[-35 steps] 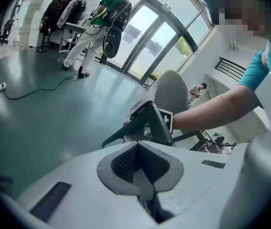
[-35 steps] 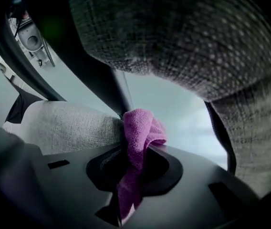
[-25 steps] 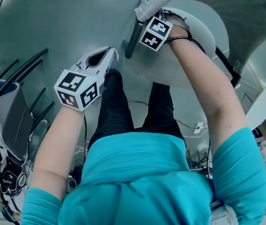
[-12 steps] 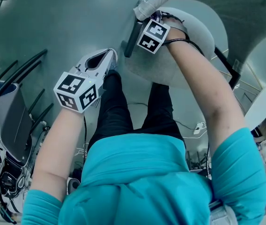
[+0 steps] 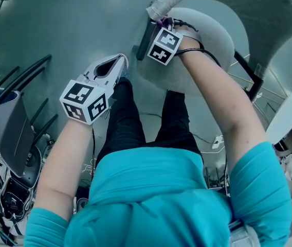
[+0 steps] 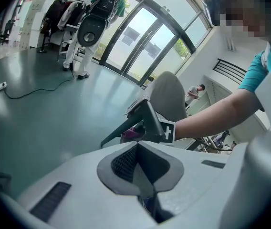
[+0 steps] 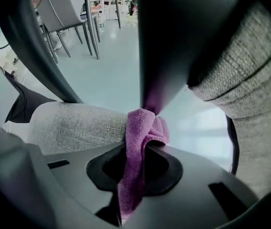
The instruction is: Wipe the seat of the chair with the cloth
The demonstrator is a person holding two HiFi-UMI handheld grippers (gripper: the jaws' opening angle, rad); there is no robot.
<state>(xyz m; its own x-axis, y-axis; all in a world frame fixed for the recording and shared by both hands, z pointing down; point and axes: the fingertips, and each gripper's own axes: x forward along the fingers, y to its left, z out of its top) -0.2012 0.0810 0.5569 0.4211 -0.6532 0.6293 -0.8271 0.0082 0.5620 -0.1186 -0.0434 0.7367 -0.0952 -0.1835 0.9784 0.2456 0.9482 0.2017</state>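
purple cloth [image 7: 142, 137] is clamped in my right gripper [image 7: 136, 156], at the edge of the grey fabric chair seat [image 7: 73, 128]. my left gripper [image 6: 138, 163] is closed, empty, well apart over the floor [image 5: 58, 19].

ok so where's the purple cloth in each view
head view: cloth, a purple sliver at top centre, beside the dark chair arm.
left gripper view: cloth, a small purple patch at centre, under that arm.
right gripper view: cloth, lower centre, clamped in the jaws of the right gripper.
shared landmark: the dark chair arm, in all three views; it fills the top of the right gripper view.
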